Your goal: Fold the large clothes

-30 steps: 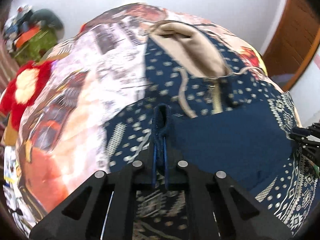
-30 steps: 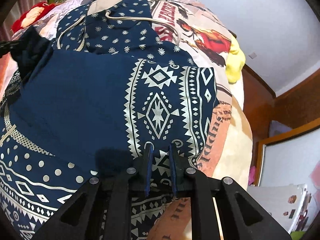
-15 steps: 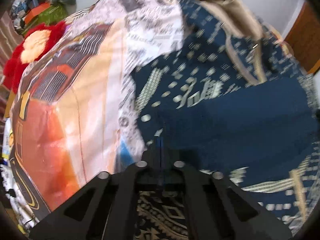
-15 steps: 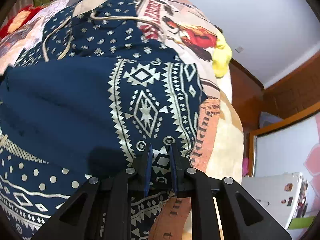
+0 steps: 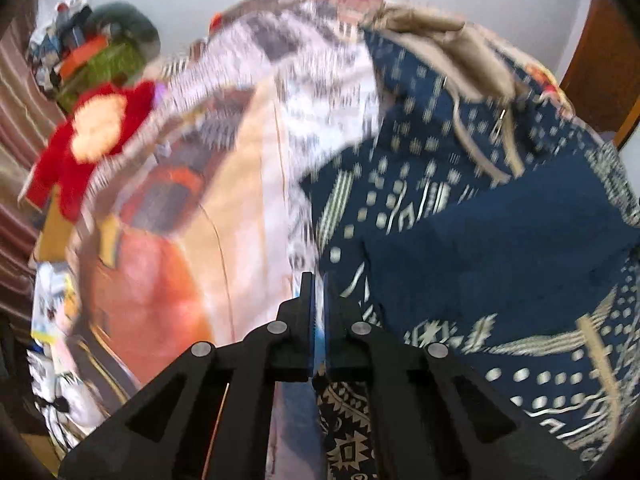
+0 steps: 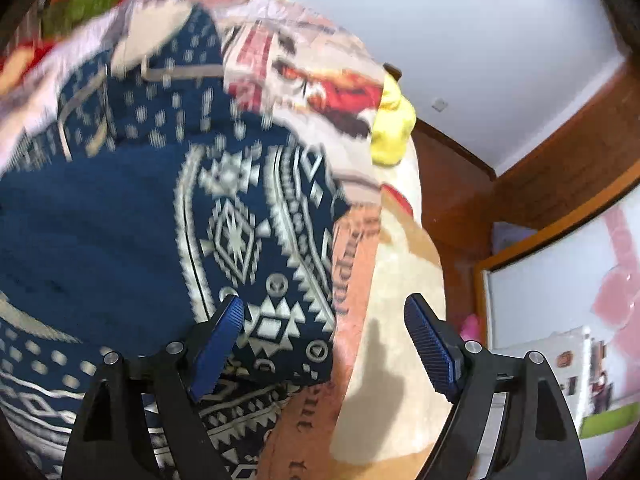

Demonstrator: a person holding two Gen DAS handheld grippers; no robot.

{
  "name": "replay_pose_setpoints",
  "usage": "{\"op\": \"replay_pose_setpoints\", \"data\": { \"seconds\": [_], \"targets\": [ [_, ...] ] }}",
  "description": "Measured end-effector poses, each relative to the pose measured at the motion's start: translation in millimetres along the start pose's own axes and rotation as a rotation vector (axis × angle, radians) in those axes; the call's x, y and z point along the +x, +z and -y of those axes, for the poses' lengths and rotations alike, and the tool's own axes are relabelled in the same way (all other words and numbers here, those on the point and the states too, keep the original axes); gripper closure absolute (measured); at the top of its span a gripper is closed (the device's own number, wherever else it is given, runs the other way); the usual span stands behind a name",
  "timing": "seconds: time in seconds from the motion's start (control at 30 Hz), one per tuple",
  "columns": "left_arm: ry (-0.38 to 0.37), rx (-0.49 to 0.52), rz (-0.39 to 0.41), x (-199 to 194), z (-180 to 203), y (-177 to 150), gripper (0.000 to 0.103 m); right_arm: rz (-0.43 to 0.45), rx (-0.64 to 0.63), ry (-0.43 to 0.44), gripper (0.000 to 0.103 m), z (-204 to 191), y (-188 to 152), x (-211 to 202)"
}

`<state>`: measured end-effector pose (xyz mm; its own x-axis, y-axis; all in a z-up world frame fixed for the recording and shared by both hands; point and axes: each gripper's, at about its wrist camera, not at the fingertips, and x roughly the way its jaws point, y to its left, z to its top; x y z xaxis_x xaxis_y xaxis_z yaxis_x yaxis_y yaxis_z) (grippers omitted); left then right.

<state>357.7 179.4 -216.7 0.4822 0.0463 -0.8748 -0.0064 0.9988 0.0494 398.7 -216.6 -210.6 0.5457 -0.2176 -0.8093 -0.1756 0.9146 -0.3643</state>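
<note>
A pale wall (plain, evenly lit) meets brown wooden trim.

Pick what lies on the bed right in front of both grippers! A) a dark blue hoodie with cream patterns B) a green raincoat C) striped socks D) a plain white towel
A: the dark blue hoodie with cream patterns is spread over the printed bedcover.

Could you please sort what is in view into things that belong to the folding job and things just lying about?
Belongs to the job:
- navy patterned hoodie
- left tool, shut
- right tool, jaws opening, pads clear of the cloth

Just lying about:
- printed bedspread beneath the hoodie
- red plush toy
- yellow plush toy
- clutter pile by the wall
</note>
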Motion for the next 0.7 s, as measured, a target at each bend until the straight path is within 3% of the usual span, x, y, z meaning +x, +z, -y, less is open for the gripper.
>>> {"op": "replay_pose_setpoints", "data": {
  "seconds": [0.13, 0.2, 0.3, 0.47, 0.53, 0.7],
  "targets": [
    [-0.037, -0.009, 0.069, -26, 5, 33, 0.084, 0.086, 0.039, 0.076, 0.021, 5, 24, -26],
    [-0.054, -0.008, 0.107, -33, 10, 52, 0.063, 0.132, 0.044, 0.115, 0.02, 2, 38, -39],
    [-0.073, -0.007, 0.166, -38, 17, 85, 0.047, 0.208, 0.035, 0.177, 0.014, -11, 64, -55],
    [-0.102, -0.005, 0.2, -30, 34, 129, 0.033, 0.299, 0.017, 0.272, 0.009, -32, 111, -64],
    [-0.093, -0.008, 0.194, -17, 39, 147, 0.032, 0.314, 0.014, 0.3, 0.007, -39, 131, -59],
    [-0.101, -0.027, 0.142, 25, 42, 178, 0.032, 0.256, 0.053, 0.392, 0.007, -54, 187, -20]
  ]
}}
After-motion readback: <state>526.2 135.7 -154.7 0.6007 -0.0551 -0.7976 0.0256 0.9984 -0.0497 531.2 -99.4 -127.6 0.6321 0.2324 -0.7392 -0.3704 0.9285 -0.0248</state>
